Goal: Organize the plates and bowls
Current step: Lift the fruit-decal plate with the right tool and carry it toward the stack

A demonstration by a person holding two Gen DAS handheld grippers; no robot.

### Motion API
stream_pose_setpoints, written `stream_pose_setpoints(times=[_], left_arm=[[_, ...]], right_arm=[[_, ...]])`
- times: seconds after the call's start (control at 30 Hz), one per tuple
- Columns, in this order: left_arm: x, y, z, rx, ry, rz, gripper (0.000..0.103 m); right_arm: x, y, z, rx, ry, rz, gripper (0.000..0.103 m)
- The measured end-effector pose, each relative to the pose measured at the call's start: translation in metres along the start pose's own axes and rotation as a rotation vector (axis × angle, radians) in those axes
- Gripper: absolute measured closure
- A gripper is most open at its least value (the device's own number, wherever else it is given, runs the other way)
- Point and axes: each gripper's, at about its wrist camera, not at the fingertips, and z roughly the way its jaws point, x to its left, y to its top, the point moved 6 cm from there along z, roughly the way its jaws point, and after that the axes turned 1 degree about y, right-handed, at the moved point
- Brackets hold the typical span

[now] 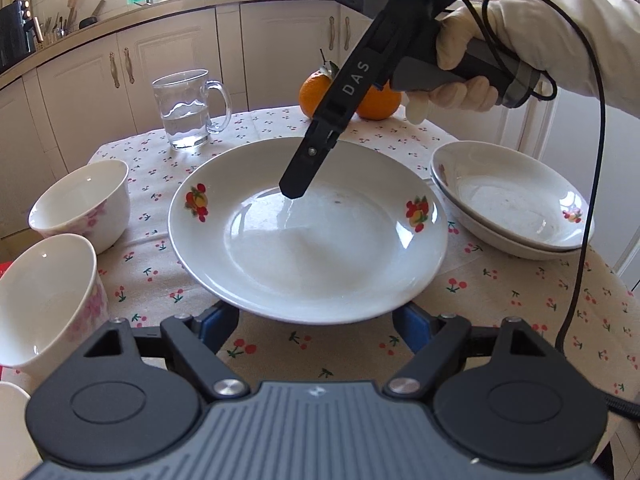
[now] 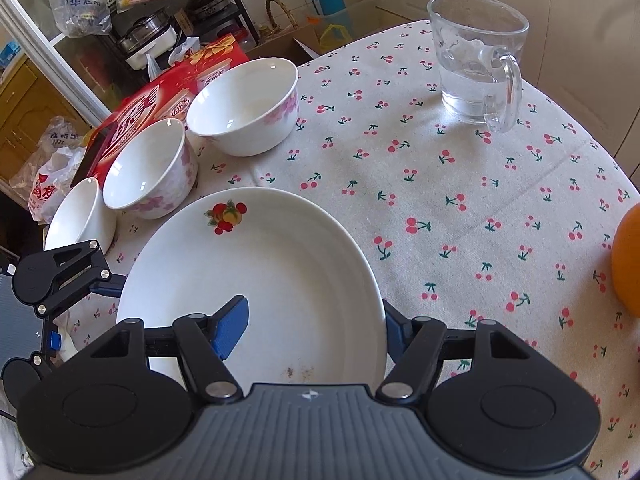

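A white plate (image 1: 308,232) with fruit prints hangs slightly tilted just above the cherry-print tablecloth. My right gripper (image 2: 316,316) is shut on its rim, with the left blue pad on the plate's (image 2: 256,280) inner face and the right finger outside the edge. From the left wrist view, one of its fingers (image 1: 308,160) reaches down into the plate. My left gripper (image 1: 316,320) is open, its two fingertips hidden beneath the near rim. Two more plates (image 1: 512,208) are stacked at the right. Three white bowls with pink flowers (image 2: 244,108) (image 2: 148,168) (image 2: 80,216) line the left edge.
A glass mug (image 1: 188,108) part full of water stands at the back of the table, with two oranges (image 1: 376,104) to its right. A red box (image 2: 160,100) lies beyond the bowls. Kitchen cabinets (image 1: 168,64) stand behind the table.
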Motion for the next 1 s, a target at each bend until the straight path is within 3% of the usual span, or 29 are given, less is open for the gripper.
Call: stream_pose_setpoints(times=[0.37, 1.0], left_arm=[[-0.018, 0.008, -0.017, -0.018, -0.063, 0.045, 0.019], [-0.091, 0.025, -0.011, -0.009, -0.276, 0.17, 0.019]], right_arm=[[0.014, -0.026, -0.027, -0.02, -0.038, 0.03, 0.029], [0.002, -0.122, -0.098, -0.109, -0.164, 0.209, 0.029]])
